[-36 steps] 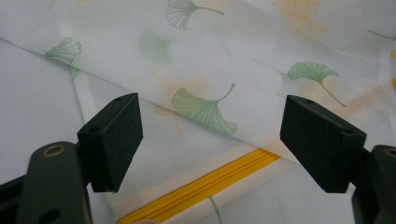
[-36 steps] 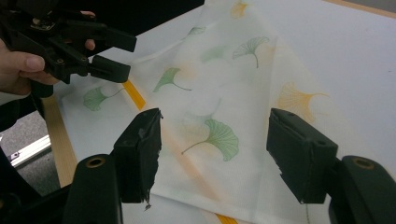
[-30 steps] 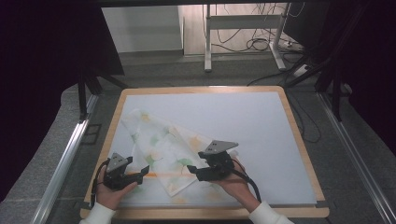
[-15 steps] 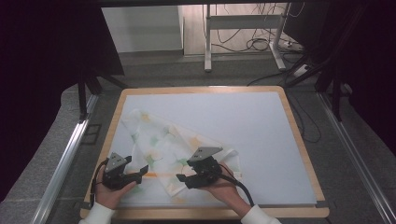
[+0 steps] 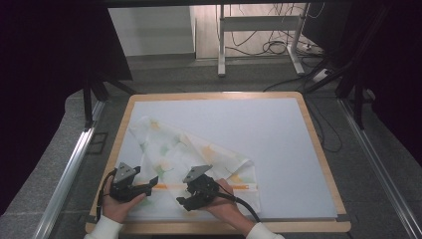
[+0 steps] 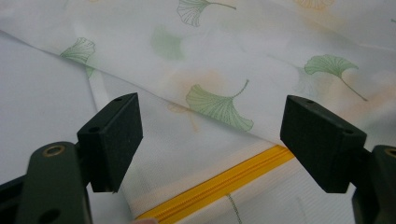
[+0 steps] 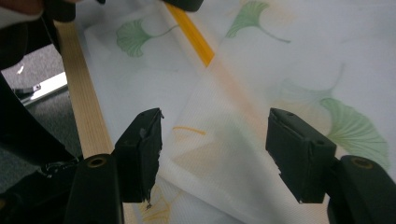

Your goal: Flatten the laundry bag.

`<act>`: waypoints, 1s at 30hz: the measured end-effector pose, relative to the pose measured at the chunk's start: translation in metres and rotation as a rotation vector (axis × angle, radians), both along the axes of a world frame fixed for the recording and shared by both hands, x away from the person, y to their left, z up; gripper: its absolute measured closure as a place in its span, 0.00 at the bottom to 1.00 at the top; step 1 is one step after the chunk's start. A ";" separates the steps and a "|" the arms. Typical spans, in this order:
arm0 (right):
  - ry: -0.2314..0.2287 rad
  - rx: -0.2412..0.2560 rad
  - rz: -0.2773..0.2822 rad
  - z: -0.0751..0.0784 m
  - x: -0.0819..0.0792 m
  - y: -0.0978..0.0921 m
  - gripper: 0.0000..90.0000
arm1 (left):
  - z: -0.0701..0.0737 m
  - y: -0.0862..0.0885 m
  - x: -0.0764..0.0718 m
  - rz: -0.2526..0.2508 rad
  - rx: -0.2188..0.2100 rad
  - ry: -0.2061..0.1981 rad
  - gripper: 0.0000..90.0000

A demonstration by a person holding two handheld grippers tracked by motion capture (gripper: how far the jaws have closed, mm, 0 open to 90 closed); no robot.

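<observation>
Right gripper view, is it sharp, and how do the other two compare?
Right gripper view: soft all over, the cloth hazy. Left gripper view: sharper, leaf prints and yellow zipper crisp, far cloth blurring. High view: table evenly lit, surroundings dark, no glare.

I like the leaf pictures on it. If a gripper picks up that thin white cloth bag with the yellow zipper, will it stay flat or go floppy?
Probably floppy: the thin white cloth bag already lies folded and creased on the table. It looks light, since the leaf print shows through its layers. The yellow zipper is likely the firmest part, so the bag may bend less there.
</observation>
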State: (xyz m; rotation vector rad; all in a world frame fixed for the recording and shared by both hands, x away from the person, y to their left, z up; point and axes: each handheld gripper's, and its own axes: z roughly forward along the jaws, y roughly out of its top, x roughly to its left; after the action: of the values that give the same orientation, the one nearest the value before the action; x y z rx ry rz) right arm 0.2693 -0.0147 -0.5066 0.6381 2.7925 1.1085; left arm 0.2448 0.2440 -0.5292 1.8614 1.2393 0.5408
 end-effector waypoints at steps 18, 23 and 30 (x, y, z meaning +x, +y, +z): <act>-0.021 -0.095 0.031 -0.022 -0.007 0.013 0.34 | -0.001 0.000 0.001 -0.008 0.002 0.005 0.23; -0.044 -0.107 0.028 -0.023 -0.010 0.013 0.36 | -0.001 0.000 0.001 -0.009 0.002 0.006 0.23; -0.086 -0.121 0.010 -0.023 -0.011 0.012 0.47 | -0.001 0.000 0.001 -0.009 0.002 0.007 0.23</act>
State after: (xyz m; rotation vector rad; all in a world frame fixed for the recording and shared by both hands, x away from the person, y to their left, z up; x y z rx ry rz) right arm 0.2582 -0.0022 -0.5296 0.5509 2.7662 0.9356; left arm 0.2456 0.2438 -0.5301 1.8712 1.2346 0.5315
